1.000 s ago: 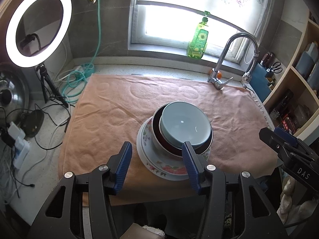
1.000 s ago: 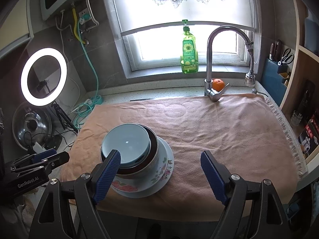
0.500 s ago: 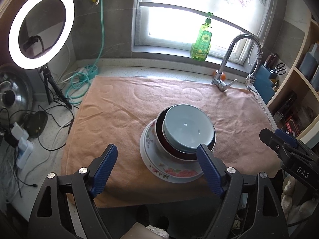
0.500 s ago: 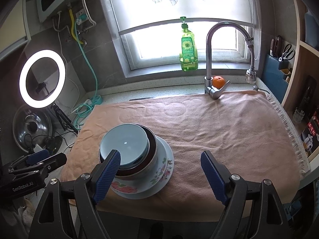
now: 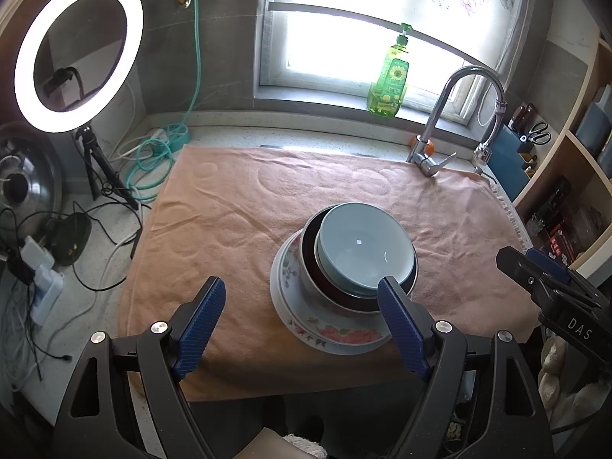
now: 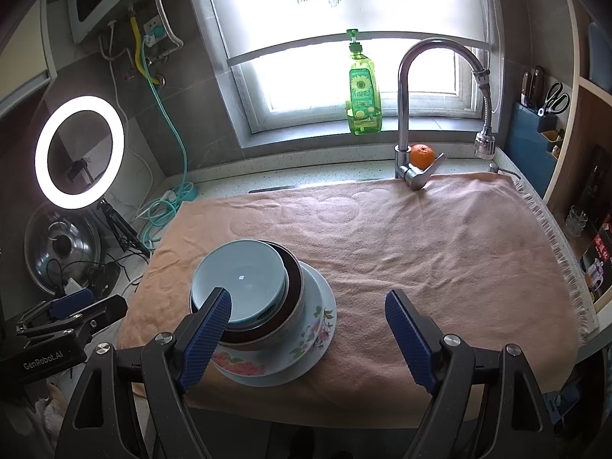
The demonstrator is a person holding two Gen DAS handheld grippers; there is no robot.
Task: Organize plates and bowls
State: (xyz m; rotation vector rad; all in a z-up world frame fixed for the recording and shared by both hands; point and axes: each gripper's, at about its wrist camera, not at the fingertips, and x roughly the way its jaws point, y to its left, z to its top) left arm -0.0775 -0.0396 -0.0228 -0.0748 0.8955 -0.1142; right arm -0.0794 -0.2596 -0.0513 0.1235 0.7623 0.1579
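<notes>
Judging from how the dishes lie, the sorting looks close to done: a pale blue bowl (image 5: 363,252) sits nested in a dark brown bowl (image 5: 325,283), and both rest on a flowered plate (image 5: 332,334) near the front edge of the orange towel (image 5: 237,222) that covers the desk. The blue bowl sits off-centre in the brown one, pushed toward the far right side in the left wrist view, so a tidy finish would call for a light nudge on its rim, or a careful lift and re-seat. Any pinch should take one rim only, straight down and slow, because stacked crockery slides easily, and the plate lies close to the towel's front edge.

Neither tool holds anything. The left gripper (image 5: 302,325) is spread wide, with its right finger (image 5: 401,329) drawn across the stack's near rim in its own view; I cannot tell whether it touches. The right gripper (image 6: 310,340) is equally wide, its left finger (image 6: 206,329) overlapping the blue bowl's near side, contact again unclear. Both hover at the desk's front, low over the towel.
</notes>
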